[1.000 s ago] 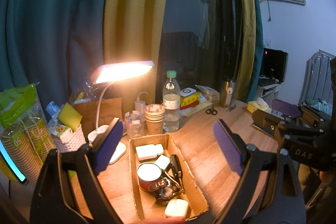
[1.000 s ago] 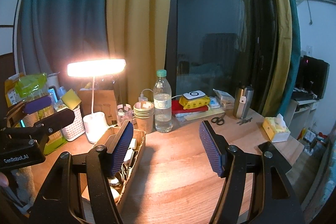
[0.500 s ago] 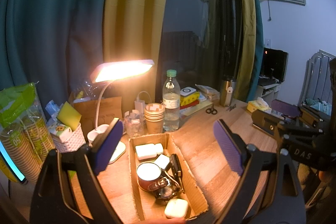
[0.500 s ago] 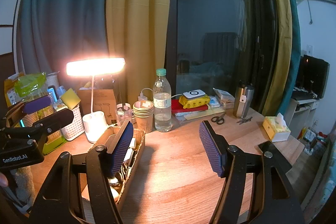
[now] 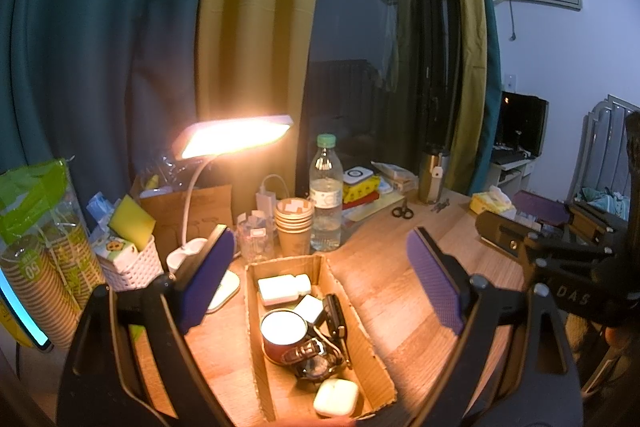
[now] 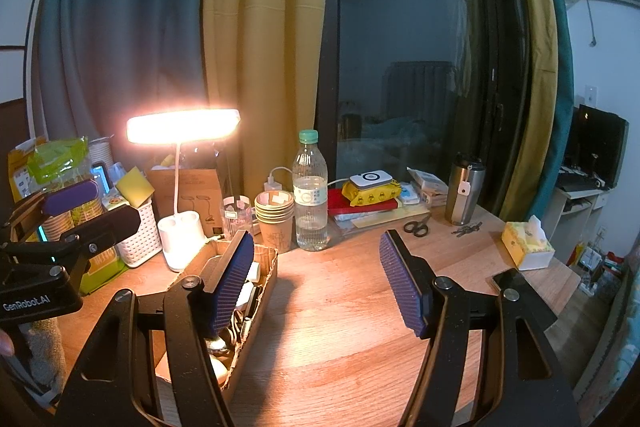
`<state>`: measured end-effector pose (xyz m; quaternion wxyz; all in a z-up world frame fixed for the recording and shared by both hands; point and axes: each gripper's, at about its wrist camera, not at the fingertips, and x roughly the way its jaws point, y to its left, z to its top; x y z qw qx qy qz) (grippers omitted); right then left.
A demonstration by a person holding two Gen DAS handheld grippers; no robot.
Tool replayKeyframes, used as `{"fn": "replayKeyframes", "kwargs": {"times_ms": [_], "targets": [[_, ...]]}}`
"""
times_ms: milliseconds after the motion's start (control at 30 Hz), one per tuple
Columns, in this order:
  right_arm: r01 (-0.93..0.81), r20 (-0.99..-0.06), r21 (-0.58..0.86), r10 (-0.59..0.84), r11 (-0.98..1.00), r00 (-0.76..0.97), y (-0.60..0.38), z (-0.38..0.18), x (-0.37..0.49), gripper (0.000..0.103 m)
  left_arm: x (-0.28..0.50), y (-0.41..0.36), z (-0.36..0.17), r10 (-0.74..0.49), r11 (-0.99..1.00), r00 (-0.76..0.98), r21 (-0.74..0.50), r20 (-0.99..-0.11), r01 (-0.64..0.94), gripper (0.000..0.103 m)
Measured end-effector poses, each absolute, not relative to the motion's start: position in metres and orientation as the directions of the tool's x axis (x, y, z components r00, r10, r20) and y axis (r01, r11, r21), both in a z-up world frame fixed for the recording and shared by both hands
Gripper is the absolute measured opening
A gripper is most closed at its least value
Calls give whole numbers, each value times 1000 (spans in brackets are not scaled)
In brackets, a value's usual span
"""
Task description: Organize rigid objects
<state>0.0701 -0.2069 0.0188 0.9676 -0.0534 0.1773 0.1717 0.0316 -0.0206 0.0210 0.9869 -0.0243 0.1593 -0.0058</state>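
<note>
Cardboard box (image 5: 362, 341) filled with small items, paper cups (image 6: 274, 218) and bottle (image 6: 310, 193) behind, both hand-held grippers spread apart, empty.

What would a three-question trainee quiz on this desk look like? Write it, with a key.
1. True or false: the left gripper is shut on the red mug.
2. Which lies nearest the camera inside the cardboard box? A) white earbud case B) scissors C) water bottle
3. Fill in: the paper cups stand just to the ____ of the water bottle in the left wrist view.

Key: 1 false, both it and the right gripper stand open and empty; 2 A; 3 left.
</note>
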Motion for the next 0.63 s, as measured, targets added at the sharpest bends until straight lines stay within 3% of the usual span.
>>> {"fn": "replayKeyframes", "kwargs": {"times_ms": [633], "targets": [[-352,-363,-41,315,935,877,-207,19,70,69,33,-21,20,-19,999,949,-45,-315,5,89]]}}
